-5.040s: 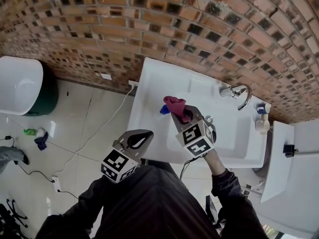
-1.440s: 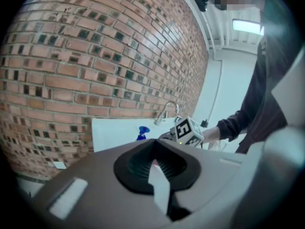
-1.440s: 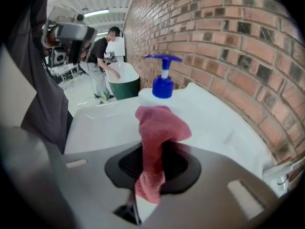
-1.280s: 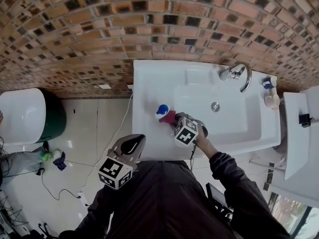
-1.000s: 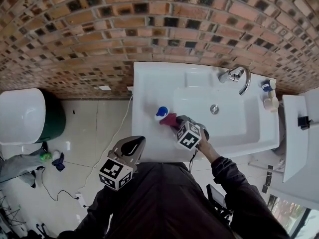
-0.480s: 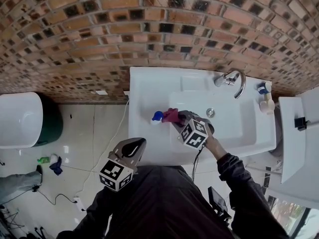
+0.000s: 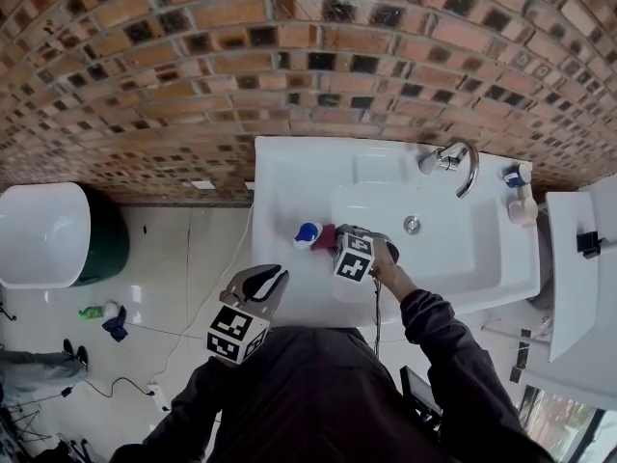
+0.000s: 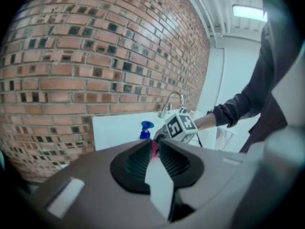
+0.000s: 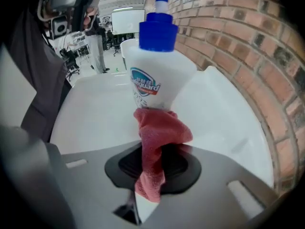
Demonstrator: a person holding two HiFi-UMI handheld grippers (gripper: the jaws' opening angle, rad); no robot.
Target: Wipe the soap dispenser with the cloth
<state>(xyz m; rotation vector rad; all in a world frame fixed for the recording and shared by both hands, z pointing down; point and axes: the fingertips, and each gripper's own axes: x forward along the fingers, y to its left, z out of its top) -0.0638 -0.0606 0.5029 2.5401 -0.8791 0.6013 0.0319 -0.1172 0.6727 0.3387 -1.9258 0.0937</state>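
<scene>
The soap dispenser (image 7: 308, 231), a white bottle with a blue pump (image 9: 152, 75), stands on the sink's left ledge (image 7: 280, 177). My right gripper (image 7: 337, 244) points steeply down at it from the right and is shut on the red cloth (image 9: 159, 132). The bunched end of the cloth (image 7: 326, 236) presses against the bottle's lower front. My left gripper (image 7: 258, 285) hangs over the floor off the sink's front left corner. Its jaws (image 8: 156, 151) have just been opening and show a narrow gap with nothing between them. From there I see the dispenser (image 8: 145, 129) ahead.
A brick wall rises behind the sink. The basin (image 7: 453, 249) with its drain (image 7: 413, 225) and chrome faucet (image 7: 453, 162) lies right of the dispenser. A small bottle (image 7: 519, 201) stands at the far right corner. A white lid over a green bin (image 7: 39, 234) sits on the floor at left.
My right gripper has moved left, closer to the dispenser, and rolled, with the cloth now lower against the bottle. The left gripper has sunk slightly.
</scene>
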